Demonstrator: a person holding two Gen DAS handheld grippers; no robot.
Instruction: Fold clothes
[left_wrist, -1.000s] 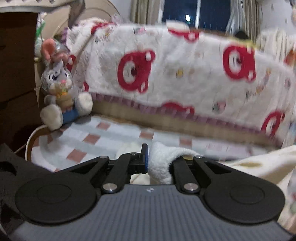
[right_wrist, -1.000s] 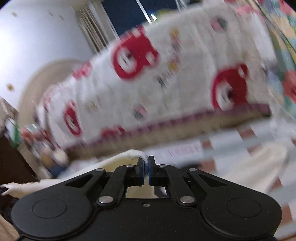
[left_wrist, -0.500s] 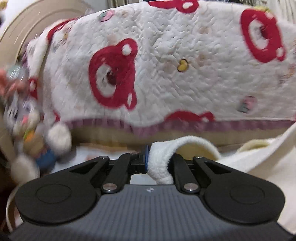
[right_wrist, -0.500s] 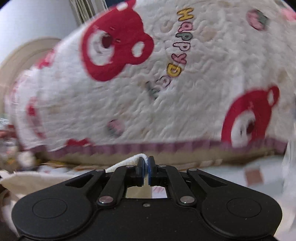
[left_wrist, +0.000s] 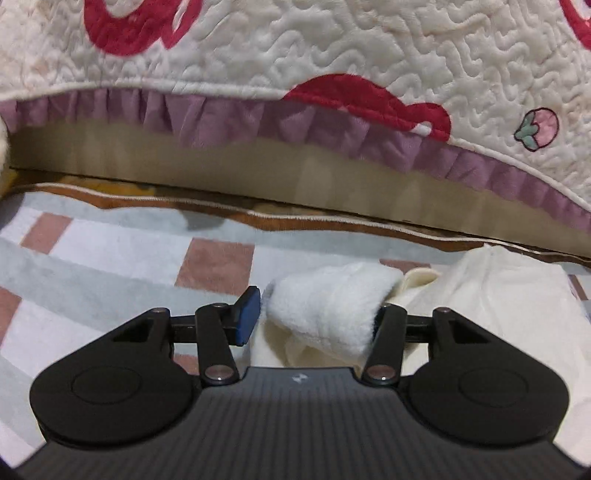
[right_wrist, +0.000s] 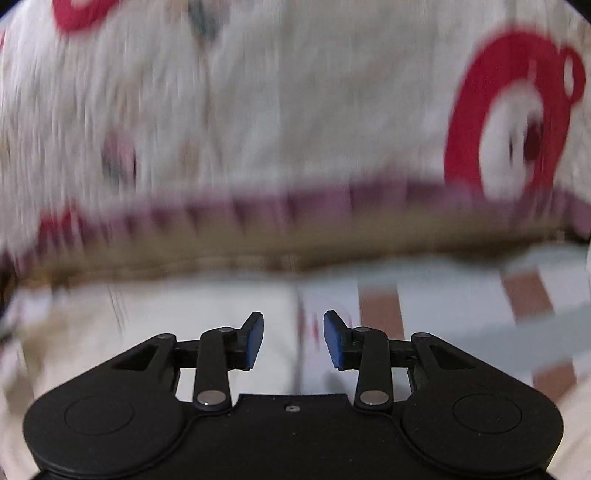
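A cream fleece garment (left_wrist: 491, 295) lies on the checked bed cover (left_wrist: 110, 254) in the left wrist view. Its fluffy white folded edge (left_wrist: 328, 306) sits between the jaws of my left gripper (left_wrist: 314, 314), which stand open around it; the right fingertip is hidden behind the fleece. In the blurred right wrist view my right gripper (right_wrist: 293, 338) is open and empty, low over the pale garment (right_wrist: 184, 325) lying on the cover.
A white quilt with red bear prints and a purple frill (left_wrist: 332, 92) hangs over a beige bed side close ahead, also in the right wrist view (right_wrist: 258, 129). The grey, white and pink checked cover (right_wrist: 480, 291) spreads to the right.
Both grippers moved forward and down toward the bed cover and opened, letting go of the cream garment. The stuffed rabbit has left the left view.
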